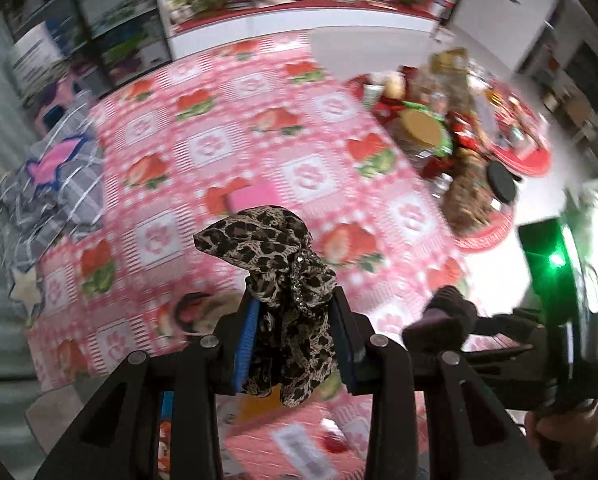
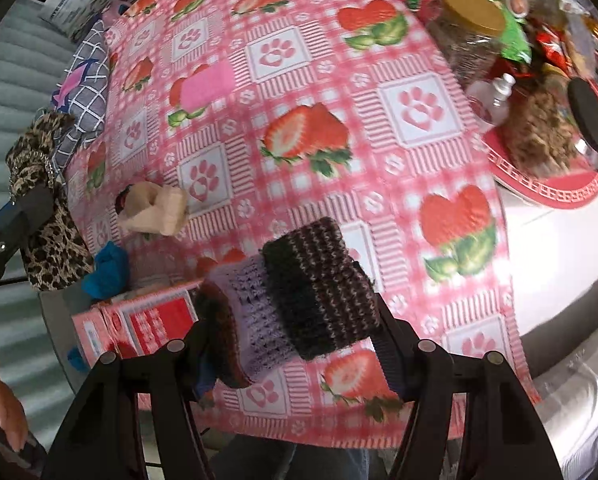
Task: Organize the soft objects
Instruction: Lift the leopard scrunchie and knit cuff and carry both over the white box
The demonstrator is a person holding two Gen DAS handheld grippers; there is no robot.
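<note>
leopard scarf [image 1: 287, 280] upright in left gripper [image 1: 295, 328]

Left tool [image 1: 295, 332] and right tool [image 2: 287, 316] both clamped, raised side by side.

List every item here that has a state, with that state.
left gripper: shut on leopard scarf
leopard scarf: held, bunched, off the table
right gripper: shut on knitted piece
knitted piece: held, folded
gold-lid jar: lid on
pink cloth: lying on tablecloth
</note>
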